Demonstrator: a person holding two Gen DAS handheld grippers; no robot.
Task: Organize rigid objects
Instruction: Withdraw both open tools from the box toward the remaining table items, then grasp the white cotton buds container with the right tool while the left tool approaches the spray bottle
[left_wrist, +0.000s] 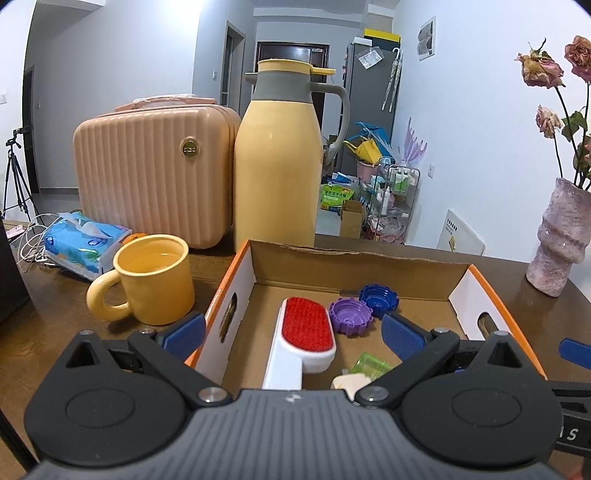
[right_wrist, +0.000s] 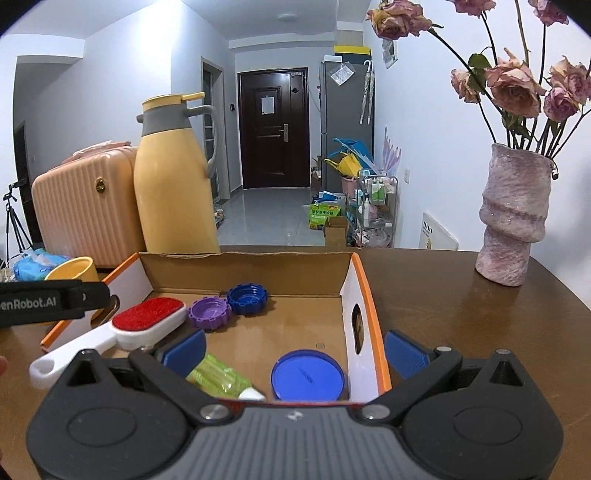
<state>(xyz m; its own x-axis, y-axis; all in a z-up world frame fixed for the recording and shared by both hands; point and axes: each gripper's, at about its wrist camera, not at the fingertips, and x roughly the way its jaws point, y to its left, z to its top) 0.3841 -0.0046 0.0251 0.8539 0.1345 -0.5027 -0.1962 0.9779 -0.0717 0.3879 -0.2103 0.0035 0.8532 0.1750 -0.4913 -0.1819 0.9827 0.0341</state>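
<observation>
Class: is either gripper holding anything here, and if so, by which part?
Nothing is held. The left gripper and right gripper are both open above the cardboard box.

A yellow thermos jug (left_wrist: 275, 155) stands upright on the brown table (right_wrist: 443, 306), just beside a ribbed peach case (left_wrist: 155, 173). A yellow mug (left_wrist: 151, 278) stands in front of the case, near a blue tissue pack (left_wrist: 85, 243). A pink vase (right_wrist: 511, 218) holds dried roses (right_wrist: 513, 85).

Open cardboard box (right_wrist: 255, 275) on brown wooden table (right_wrist: 443, 295), frame centre; inside, white-handled red lint brush (right_wrist: 147, 319) left of purple ridged cap (right_wrist: 208, 312); blue flat lid (right_wrist: 307, 374) lower right.
</observation>
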